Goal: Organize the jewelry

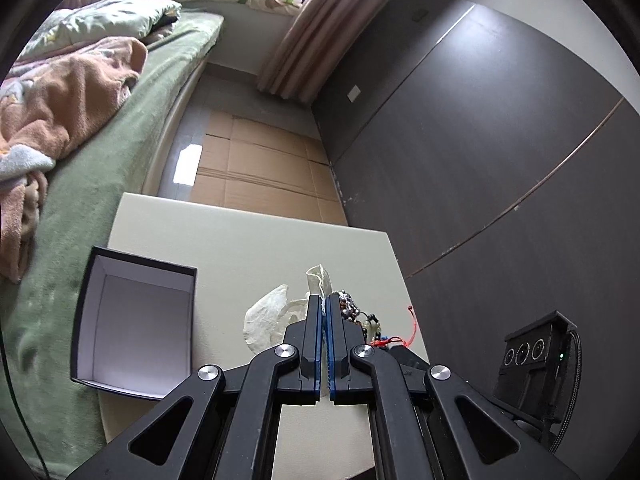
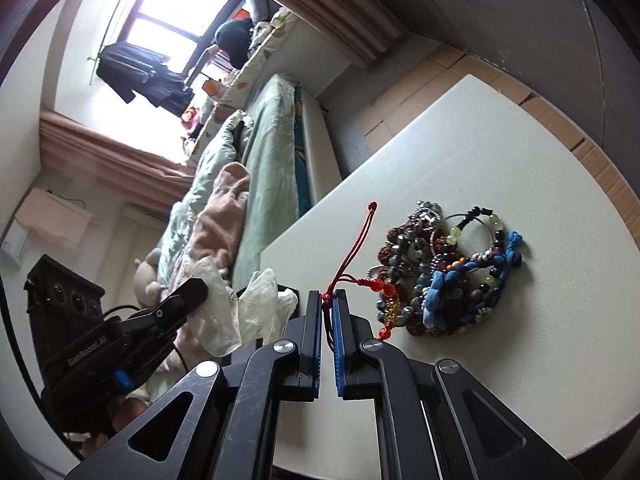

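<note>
Clamped on a thin plastic bag (image 1: 267,322), left gripper (image 1: 323,312), near the open box (image 1: 136,324) at far left. Right gripper (image 2: 328,308) pinched on red cord (image 2: 352,248) of a bracelet; jewelry heap (image 2: 444,276) just right. Best lifted slowly, untangling beads, then lowered into bag.

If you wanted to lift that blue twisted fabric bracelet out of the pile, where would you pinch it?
Probably at the knotted end of the blue fabric bracelet, coming from above on the pile's far edge. That end pokes clear of the bead pile, so the fingers could close on fabric alone. Its other end lies tangled among the beads, where a pinch would likely drag neighbours along.
</note>
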Available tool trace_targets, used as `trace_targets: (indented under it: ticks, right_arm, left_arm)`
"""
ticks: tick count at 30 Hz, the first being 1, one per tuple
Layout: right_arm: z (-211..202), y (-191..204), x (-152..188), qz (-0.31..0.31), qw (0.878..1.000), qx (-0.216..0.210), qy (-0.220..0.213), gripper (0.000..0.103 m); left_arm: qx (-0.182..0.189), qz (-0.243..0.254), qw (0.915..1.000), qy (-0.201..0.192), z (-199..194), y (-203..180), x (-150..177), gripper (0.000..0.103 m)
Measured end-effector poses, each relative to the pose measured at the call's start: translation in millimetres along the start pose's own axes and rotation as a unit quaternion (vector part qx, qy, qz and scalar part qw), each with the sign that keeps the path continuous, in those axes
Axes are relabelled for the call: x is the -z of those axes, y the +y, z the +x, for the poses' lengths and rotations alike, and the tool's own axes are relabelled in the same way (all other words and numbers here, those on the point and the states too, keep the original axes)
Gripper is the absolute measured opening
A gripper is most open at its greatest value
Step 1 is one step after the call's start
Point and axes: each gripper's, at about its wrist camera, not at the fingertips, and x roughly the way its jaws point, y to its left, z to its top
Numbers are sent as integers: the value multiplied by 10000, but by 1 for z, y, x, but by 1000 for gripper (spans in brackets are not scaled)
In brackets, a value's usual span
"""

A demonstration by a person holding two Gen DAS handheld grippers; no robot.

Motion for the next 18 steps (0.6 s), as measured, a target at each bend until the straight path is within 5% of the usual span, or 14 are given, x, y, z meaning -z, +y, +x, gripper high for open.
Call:
trace_targets:
  ticks: [18]
  right_arm:
    - [32,63,16,-697,9926,-986,97,7]
  left_arm:
    - [-638,-559,9957,-378,-40,78,-19,4]
